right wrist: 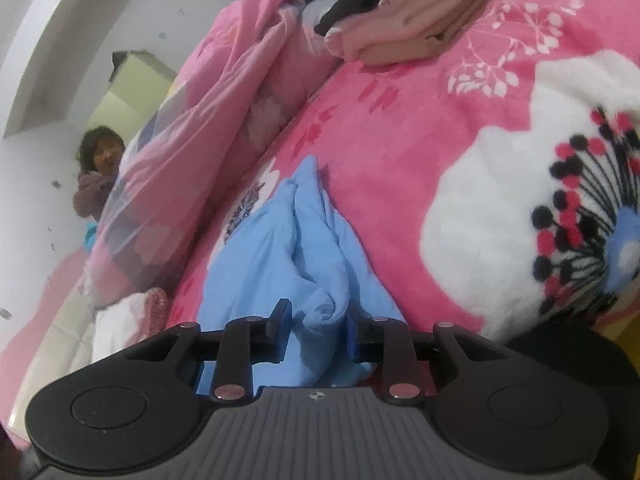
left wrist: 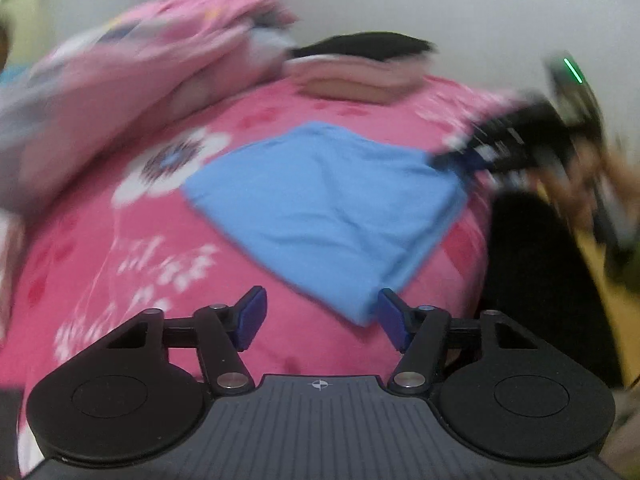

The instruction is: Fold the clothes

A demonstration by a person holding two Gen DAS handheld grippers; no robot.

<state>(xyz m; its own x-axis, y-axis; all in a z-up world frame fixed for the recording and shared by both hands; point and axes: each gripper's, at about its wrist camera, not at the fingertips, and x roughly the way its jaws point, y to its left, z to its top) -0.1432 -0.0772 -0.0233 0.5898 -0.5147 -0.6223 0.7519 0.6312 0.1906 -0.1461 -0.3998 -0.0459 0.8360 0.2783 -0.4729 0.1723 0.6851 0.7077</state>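
Blue garment half-folded on the bed, both claws at its edges

The blue garment [left wrist: 320,208] lies flat on the pink floral blanket [left wrist: 100,264], a corner of it reaching between the left claw [left wrist: 320,314] whose jaws stand wide with nothing pinched; over on the other side the right claw [right wrist: 316,330] stands narrow, a bunched ridge of the same blue cloth [right wrist: 304,248] between its pads, though I cannot tell whether they truly press on it; to fold cleanly, I'd judge each claw should pinch only the top layer at a corner, lift together and lay the edge across evenly; a stack of folded clothes [left wrist: 356,76] waits well beyond, near the crumpled pink quilt [left wrist: 132,60].
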